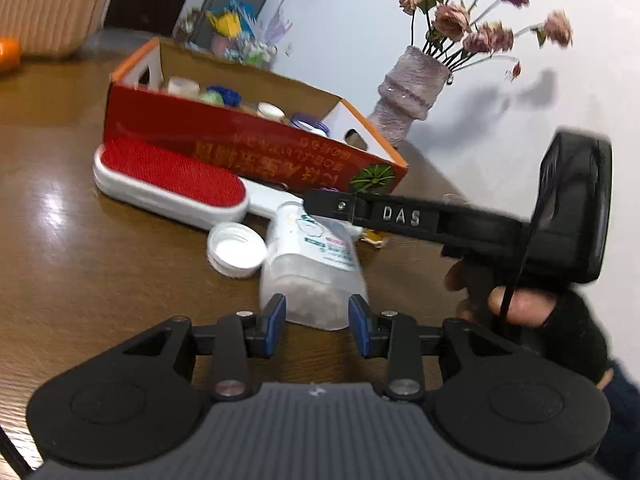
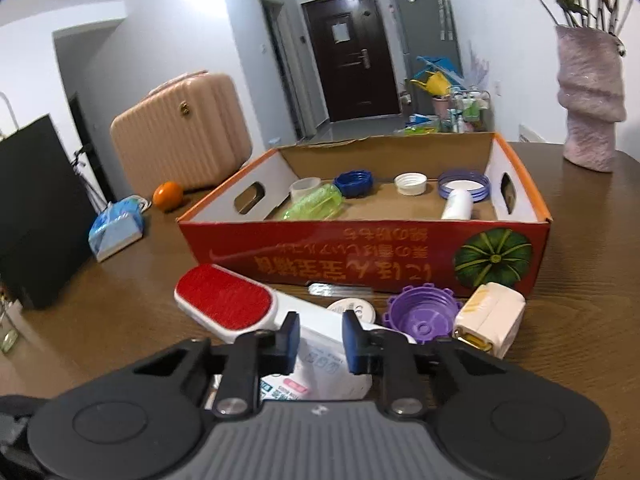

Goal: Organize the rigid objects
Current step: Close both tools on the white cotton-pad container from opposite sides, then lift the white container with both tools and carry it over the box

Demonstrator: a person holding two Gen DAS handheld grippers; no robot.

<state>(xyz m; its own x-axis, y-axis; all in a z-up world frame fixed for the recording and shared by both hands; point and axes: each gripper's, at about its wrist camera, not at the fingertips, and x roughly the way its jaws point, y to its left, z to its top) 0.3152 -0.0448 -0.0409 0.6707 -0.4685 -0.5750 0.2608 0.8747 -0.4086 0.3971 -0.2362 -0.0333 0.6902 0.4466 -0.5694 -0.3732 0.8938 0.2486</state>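
white bottle (image 1: pixel 310 268) | lay on its side on table (image 1: pixel 100 280) before red box (image 2: pixel 360 248), long axis running away from left gripper (image 1: pixel 317 320) | base sat between left's parted pads, ungripped | right gripper (image 2: pixel 320 342) also agape, above same bottle | left nearer

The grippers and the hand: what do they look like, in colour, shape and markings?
Each gripper, the left gripper and the right gripper, has black linkage arms, blue finger pads, round black discs and a ribbed grey body. The right one carries raised letters "DAS" and a black cable. The hand wears a black fingerless glove.
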